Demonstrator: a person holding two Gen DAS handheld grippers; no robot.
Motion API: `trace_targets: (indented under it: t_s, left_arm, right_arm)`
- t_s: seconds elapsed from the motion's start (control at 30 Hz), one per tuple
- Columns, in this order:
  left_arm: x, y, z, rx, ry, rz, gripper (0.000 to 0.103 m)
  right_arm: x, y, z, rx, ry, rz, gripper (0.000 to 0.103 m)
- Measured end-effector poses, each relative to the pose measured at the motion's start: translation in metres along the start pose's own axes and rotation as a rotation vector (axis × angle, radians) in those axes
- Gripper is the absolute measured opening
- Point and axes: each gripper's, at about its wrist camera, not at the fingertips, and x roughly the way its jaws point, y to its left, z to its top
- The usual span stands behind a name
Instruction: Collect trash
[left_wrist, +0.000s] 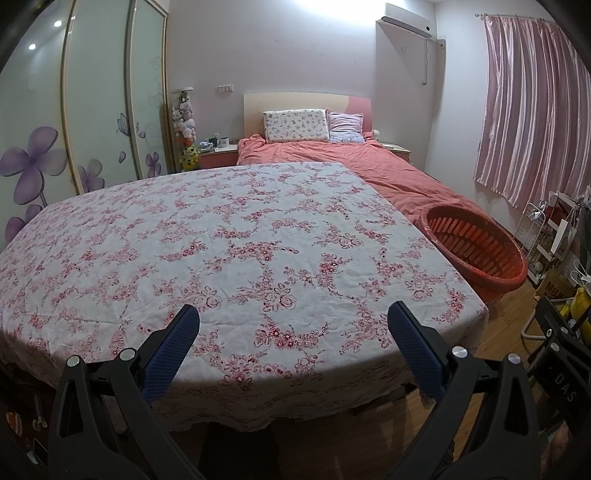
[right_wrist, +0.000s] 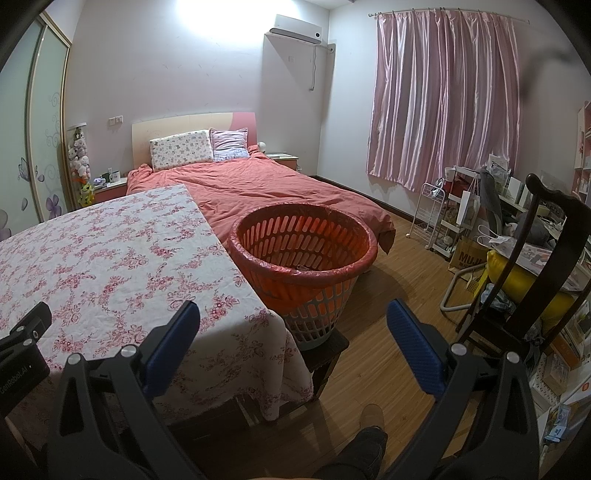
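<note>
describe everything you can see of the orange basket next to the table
The orange basket is round, looks plastic, with slotted walls and an open top. A thin reddish liner bag is folded over its rim. It stands upright on a dark low stool, right beside the corner of the floral-clothed table and in front of the foot of the bed. Something small and dark lies at its bottom, too unclear to name. Neither tool touches it.

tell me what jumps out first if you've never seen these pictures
The floral tablecloth fills the foreground, with nothing on it. Next comes the orange basket, lined with a red bag, standing on a dark stool at the table's right corner. Behind both lies the bed with its coral cover; both tongs, left and right, gape open and empty.
</note>
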Motion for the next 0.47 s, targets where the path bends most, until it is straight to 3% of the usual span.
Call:
trace_targets:
  t_s: [0.47]
  left_arm:
    - [0.0005, 0.0009, 0.0035, 0.003, 0.002, 0.003, 0.100]
  right_arm:
    - [-0.0008, 0.0009, -0.0004, 0.000, 0.000, 0.001, 0.099]
